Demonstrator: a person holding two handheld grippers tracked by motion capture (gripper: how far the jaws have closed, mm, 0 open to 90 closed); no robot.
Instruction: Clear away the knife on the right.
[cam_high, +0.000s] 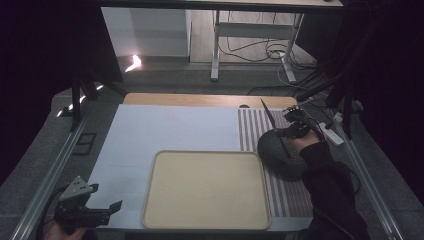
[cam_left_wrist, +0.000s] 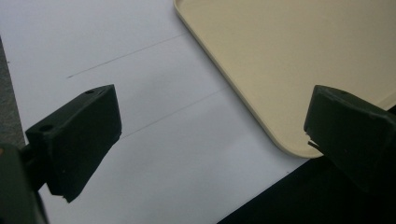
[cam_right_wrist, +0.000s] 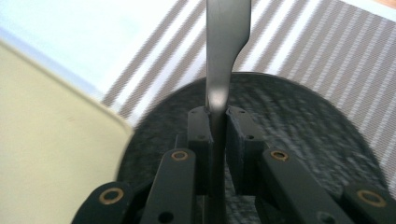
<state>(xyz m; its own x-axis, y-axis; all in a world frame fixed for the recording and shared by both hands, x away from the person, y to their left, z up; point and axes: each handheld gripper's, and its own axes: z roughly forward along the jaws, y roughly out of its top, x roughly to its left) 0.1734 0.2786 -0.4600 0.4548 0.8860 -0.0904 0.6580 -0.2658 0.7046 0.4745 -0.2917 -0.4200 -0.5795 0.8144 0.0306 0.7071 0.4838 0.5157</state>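
We see a cream tray (cam_high: 206, 189) lying empty at the near middle of the desk (cam_high: 150, 130), on a white sheet. To its right lies a striped mat (cam_high: 252, 131), and on that mat sits a dark grey plate (cam_high: 280, 152), just beside the tray's far right corner.

Our right tool (cam_high: 290, 131) hangs over the plate, its jaws pressed together on the handle of a knife (cam_high: 268, 115). The blade points away from us, over the mat's stripes. In the right gripper view the knife (cam_right_wrist: 223, 56) runs straight up between the two jaws, with the plate (cam_right_wrist: 299, 126) beneath and the tray's (cam_right_wrist: 51, 140) rounded corner at the left.

Our left tool (cam_high: 102, 210) rests low at the near left corner of the desk, beside the tray, its jaws spread wide and holding nothing. In the left gripper view the white sheet (cam_left_wrist: 140, 93) and the tray's (cam_left_wrist: 280, 56) corner lie between them.
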